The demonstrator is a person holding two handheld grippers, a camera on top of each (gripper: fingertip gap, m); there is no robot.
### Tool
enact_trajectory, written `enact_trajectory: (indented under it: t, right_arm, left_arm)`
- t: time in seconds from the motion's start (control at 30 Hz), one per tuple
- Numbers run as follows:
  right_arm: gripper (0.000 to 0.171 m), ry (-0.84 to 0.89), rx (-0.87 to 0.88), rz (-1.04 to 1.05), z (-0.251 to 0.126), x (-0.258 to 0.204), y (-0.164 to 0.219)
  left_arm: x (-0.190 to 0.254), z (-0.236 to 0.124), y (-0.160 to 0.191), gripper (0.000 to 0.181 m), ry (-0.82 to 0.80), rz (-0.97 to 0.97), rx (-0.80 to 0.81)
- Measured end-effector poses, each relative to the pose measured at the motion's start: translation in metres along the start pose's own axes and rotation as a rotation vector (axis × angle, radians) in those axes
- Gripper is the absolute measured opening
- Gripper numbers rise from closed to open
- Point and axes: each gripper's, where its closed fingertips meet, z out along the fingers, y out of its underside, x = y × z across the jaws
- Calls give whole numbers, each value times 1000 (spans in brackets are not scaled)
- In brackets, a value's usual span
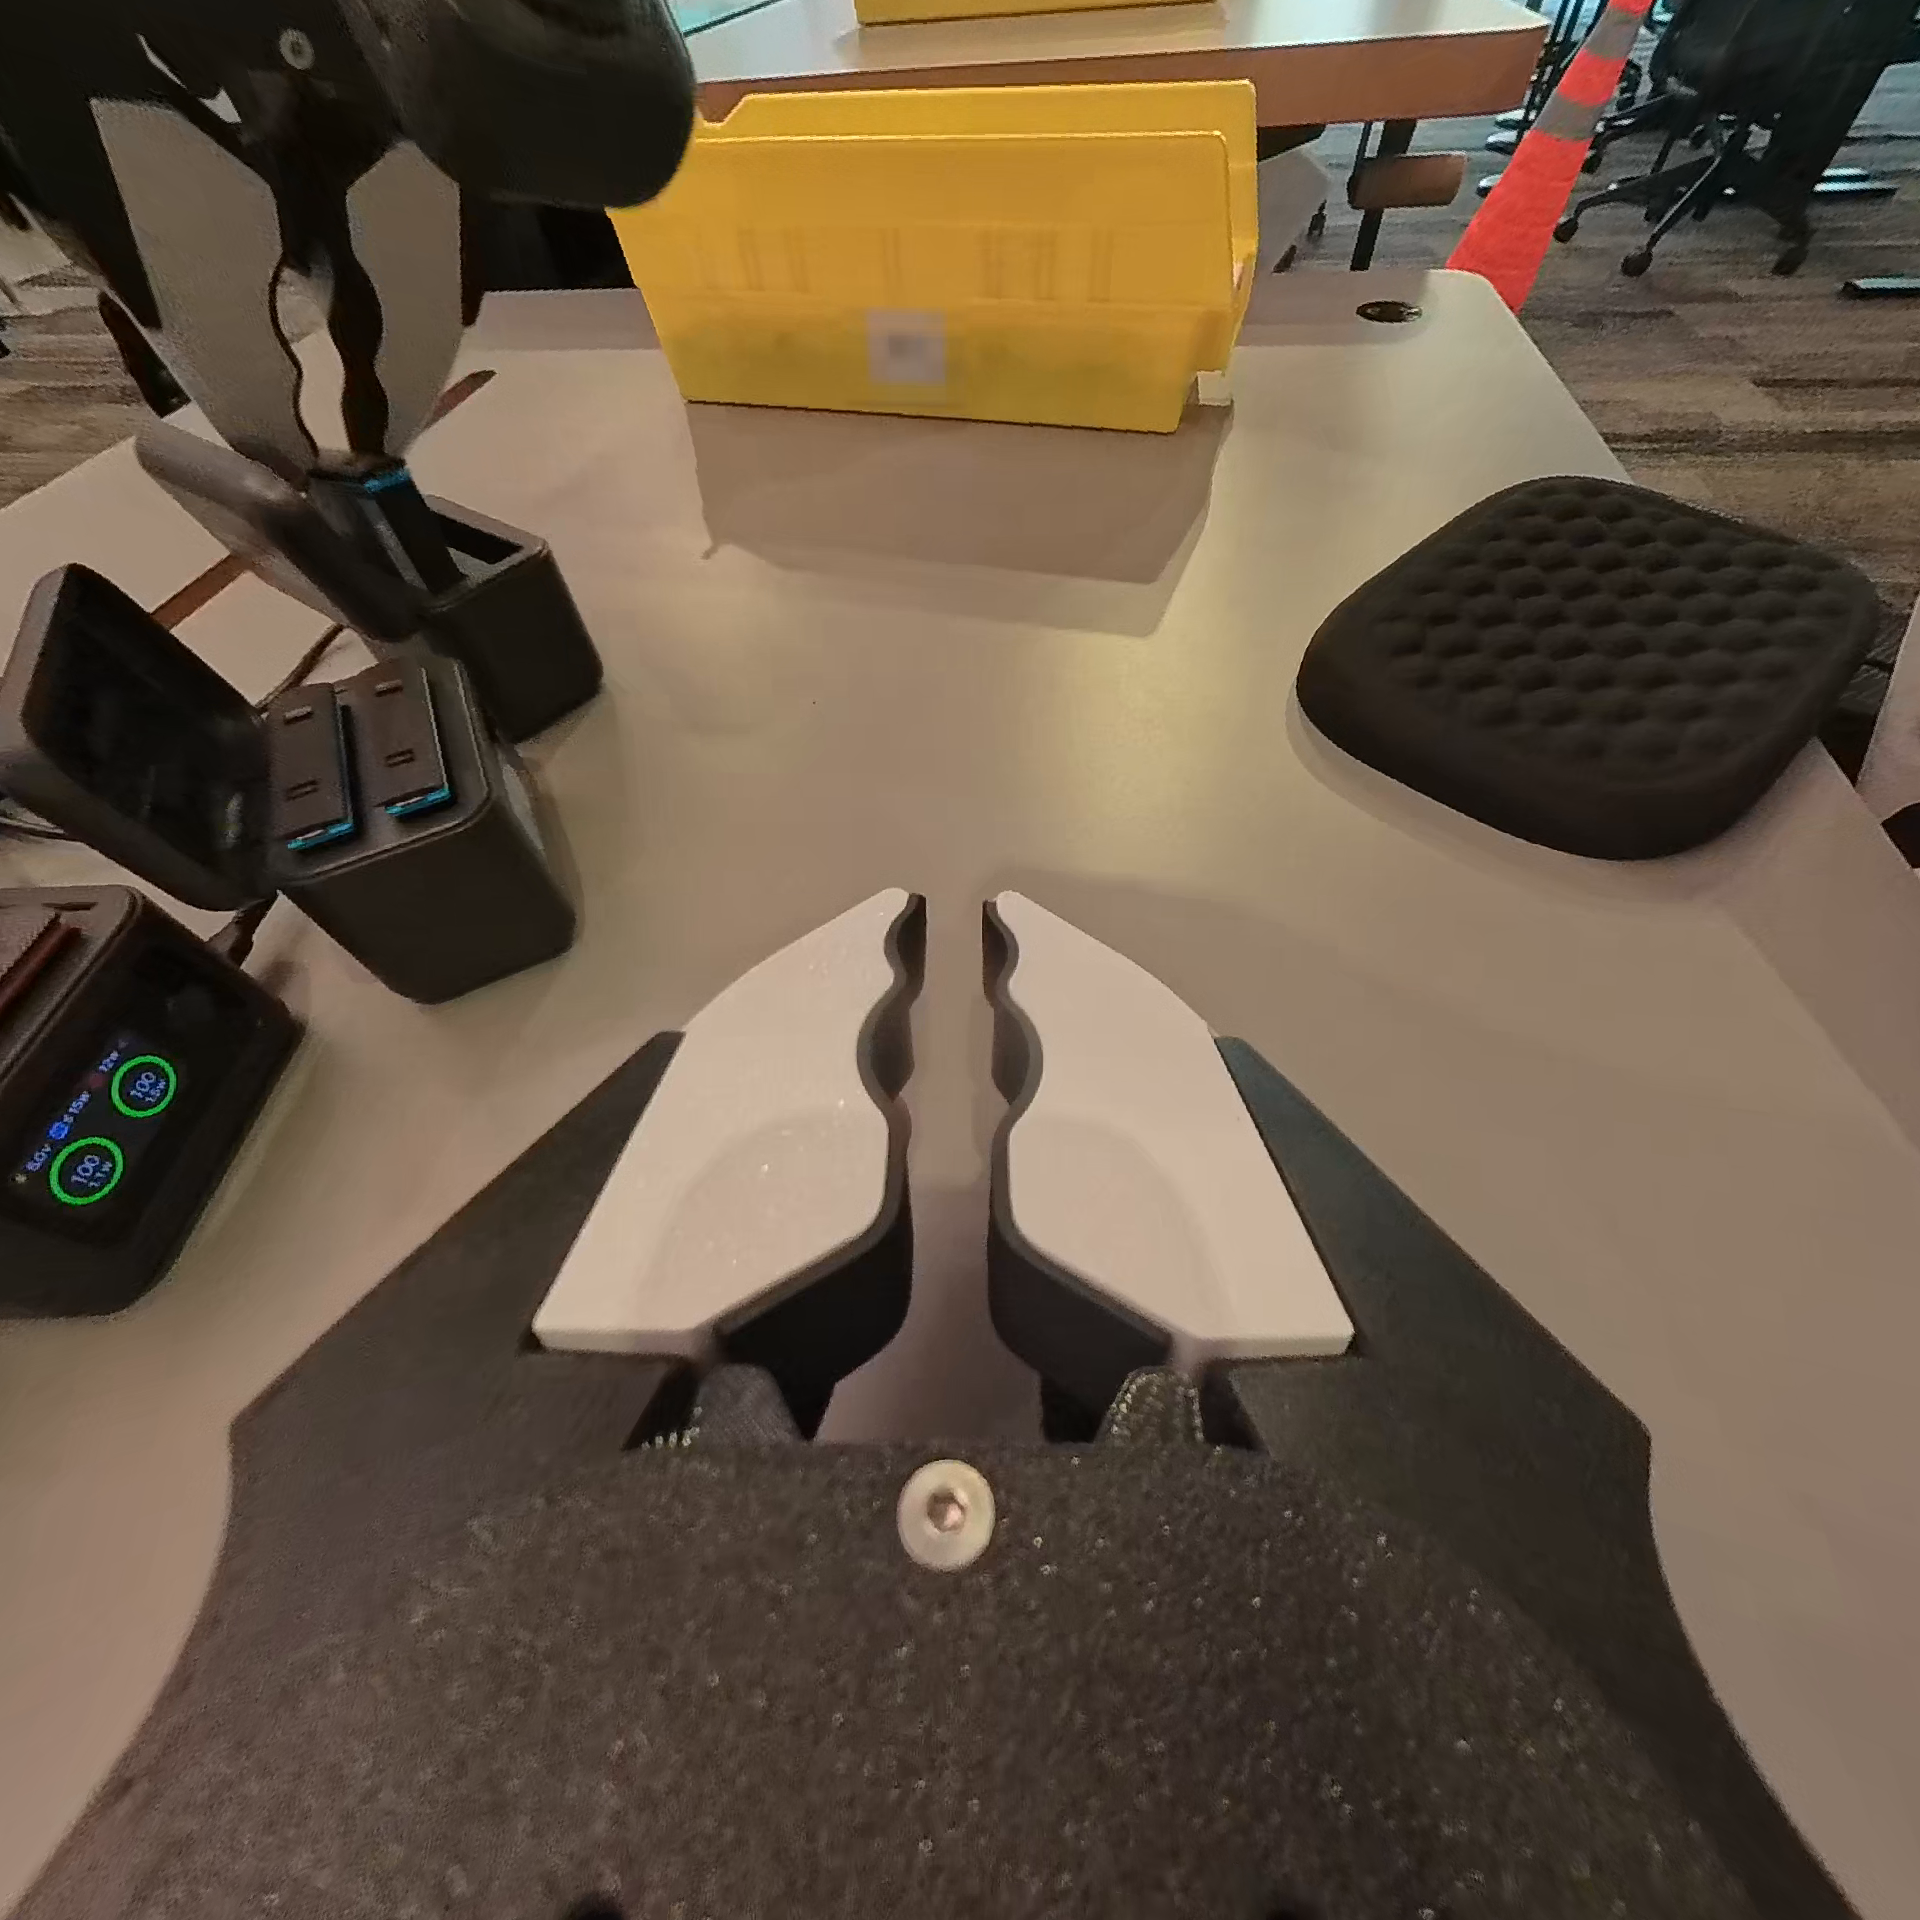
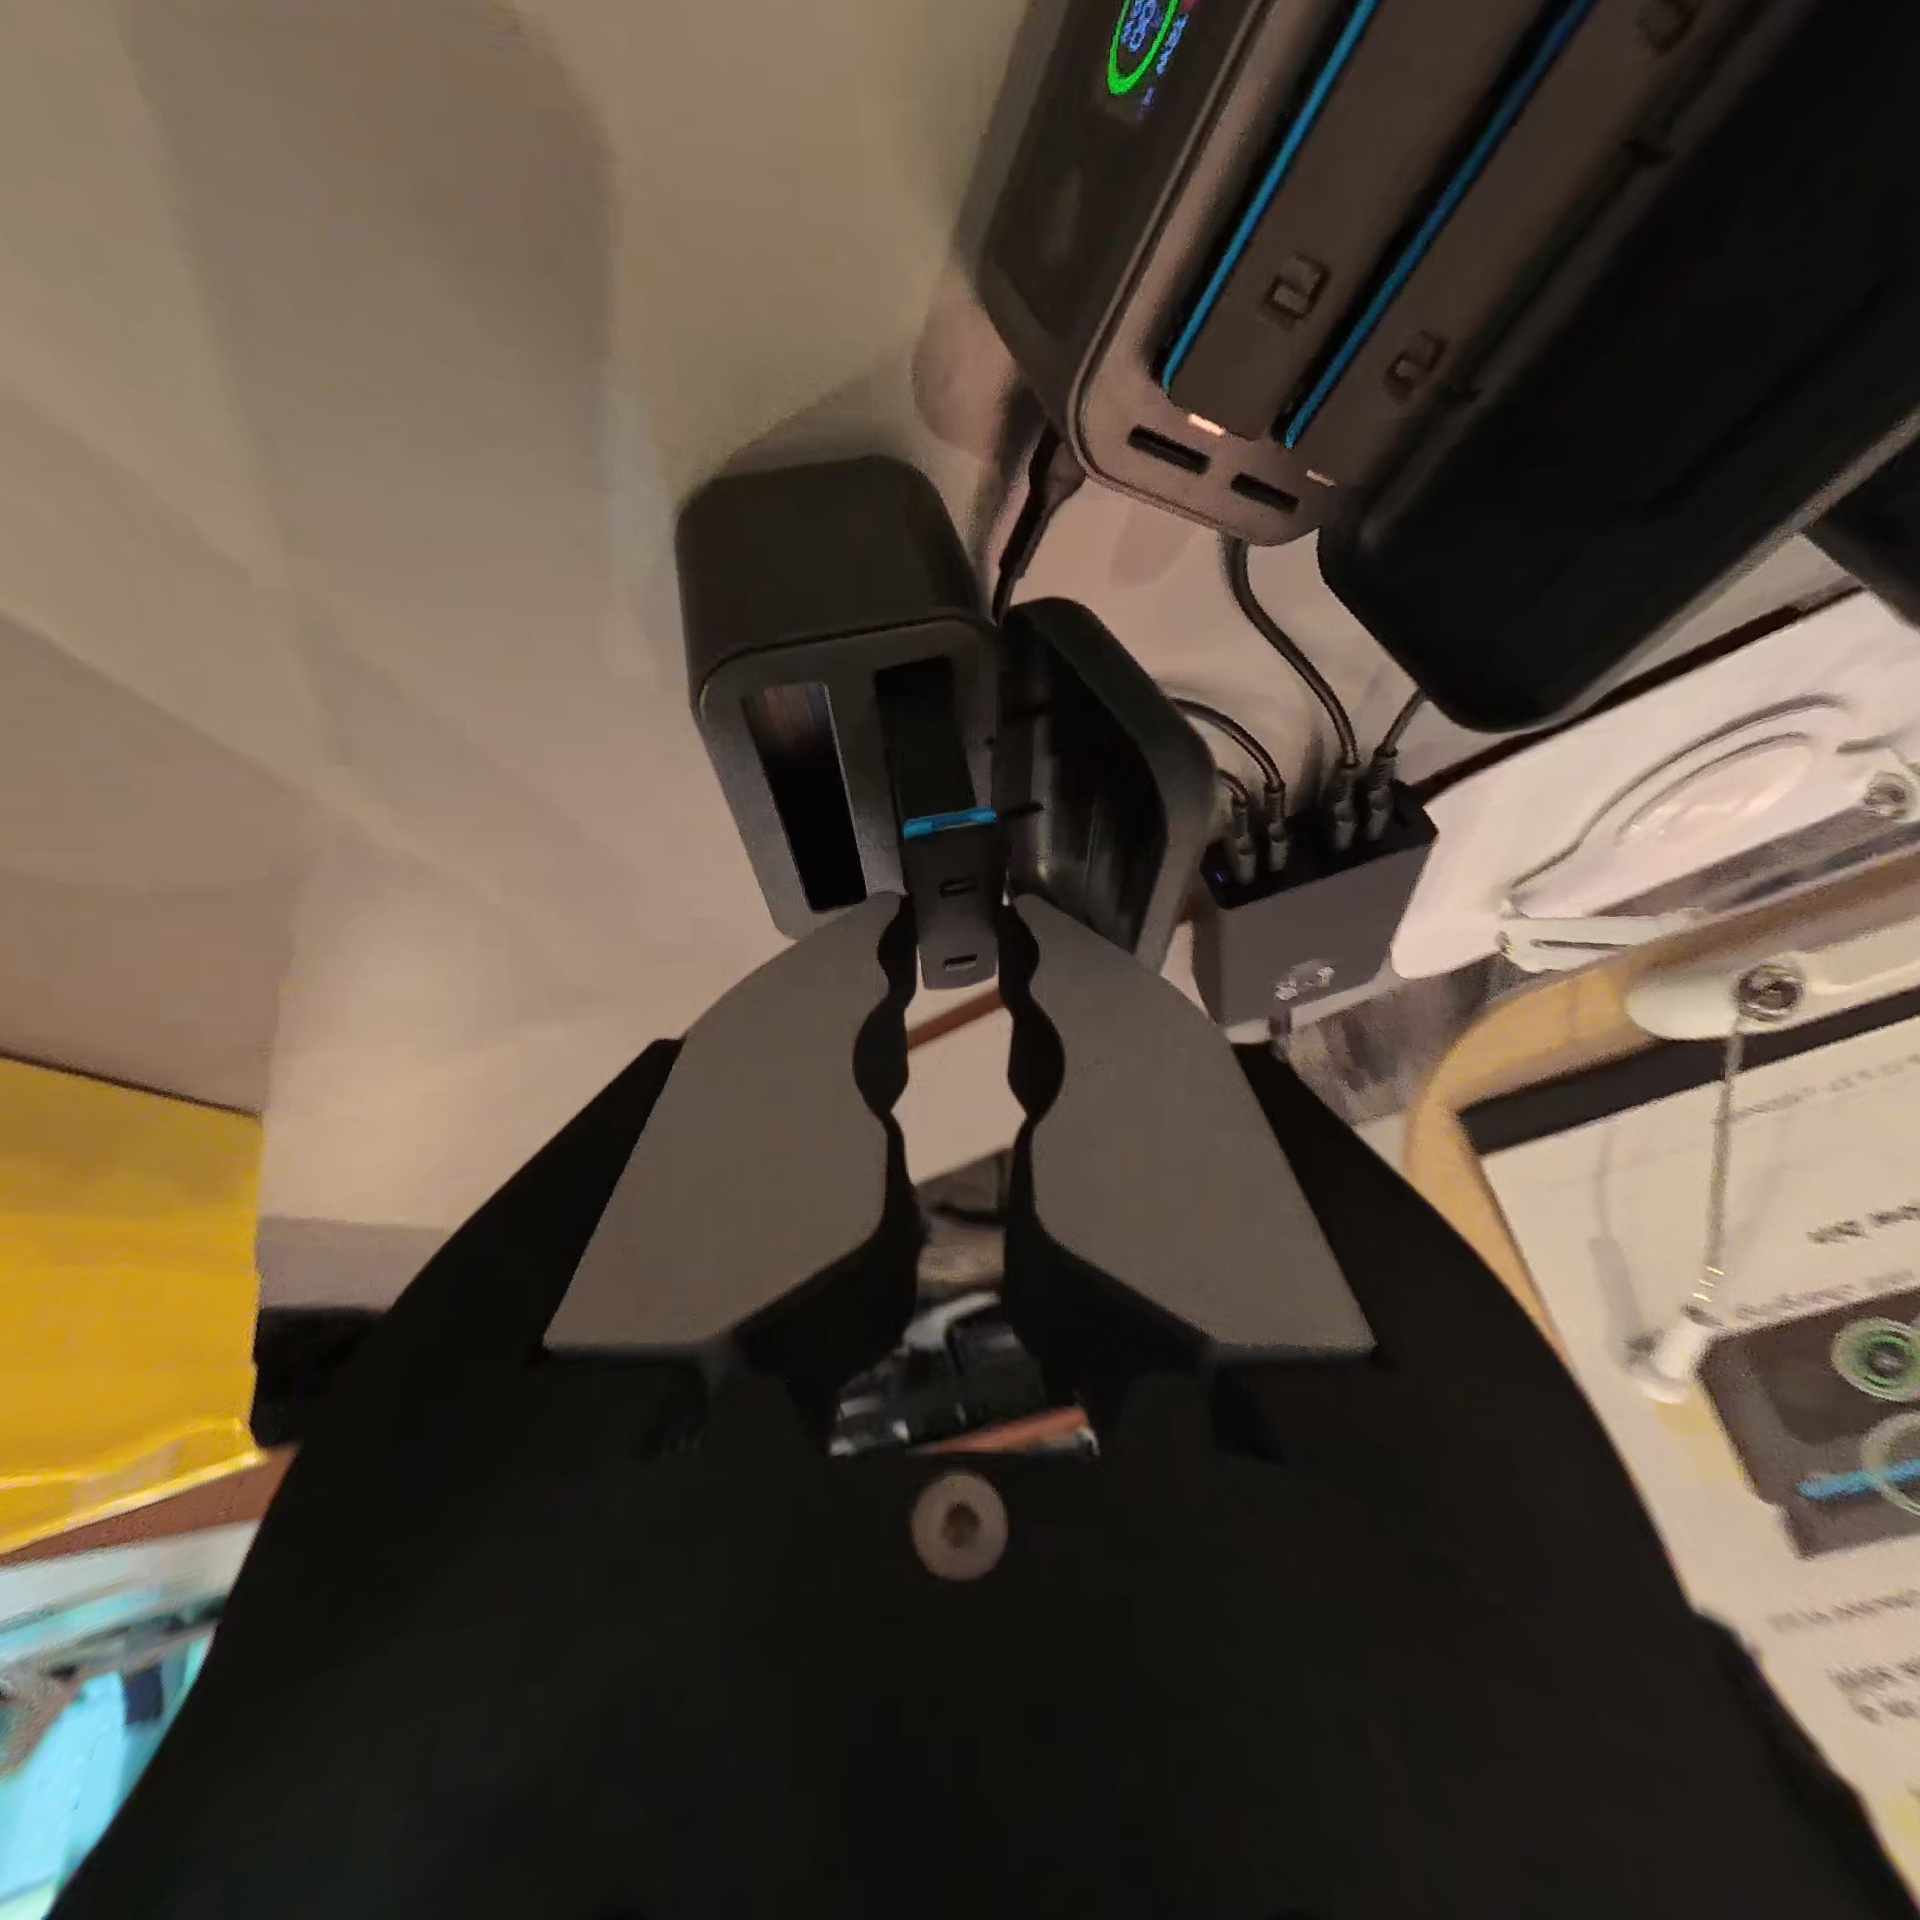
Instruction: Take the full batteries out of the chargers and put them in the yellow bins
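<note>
My right gripper (image 2: 956, 925) is shut on the end of a black battery with a blue band (image 2: 951, 883). The battery stands partly inside the right slot of a dark charger (image 2: 821, 623) with an open lid; the left slot is empty. In the left wrist view the right gripper (image 1: 353, 447) holds this battery (image 1: 379, 509) above the far charger (image 1: 509, 623). A middle charger (image 1: 436, 894) holds two batteries (image 1: 312, 769). A near charger (image 1: 104, 1122) shows green rings. My left gripper (image 1: 954, 904) is slightly open and empty over the table. A yellow bin (image 1: 935, 260) stands behind.
A black dimpled pad (image 1: 1590, 665) lies at the right of the grey table (image 1: 935, 665). An orange cone (image 1: 1548, 135) and office chairs stand beyond. In the right wrist view a grey cable hub (image 2: 1309, 914) and printed sheets (image 2: 1714, 1247) lie beside the chargers. My right fingertips sit around 25 cm from my left ones.
</note>
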Motion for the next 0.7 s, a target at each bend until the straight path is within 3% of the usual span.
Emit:
enact_trajectory:
  t: [0.3, 0.53, 0.7]
  right_arm:
    - [14, 64, -294, -78, 1, 1, 8]
    - [15, 60, -331, -75, 4, 2, 8]
    - [18, 31, -267, 2, 0, 0, 6]
  left_arm:
    - [2, 1, 2, 10, -1, 18, -17]
    - [2, 2, 2, 9, 0, 19, -19]
    - [3, 2, 3, 9, 5, 21, -23]
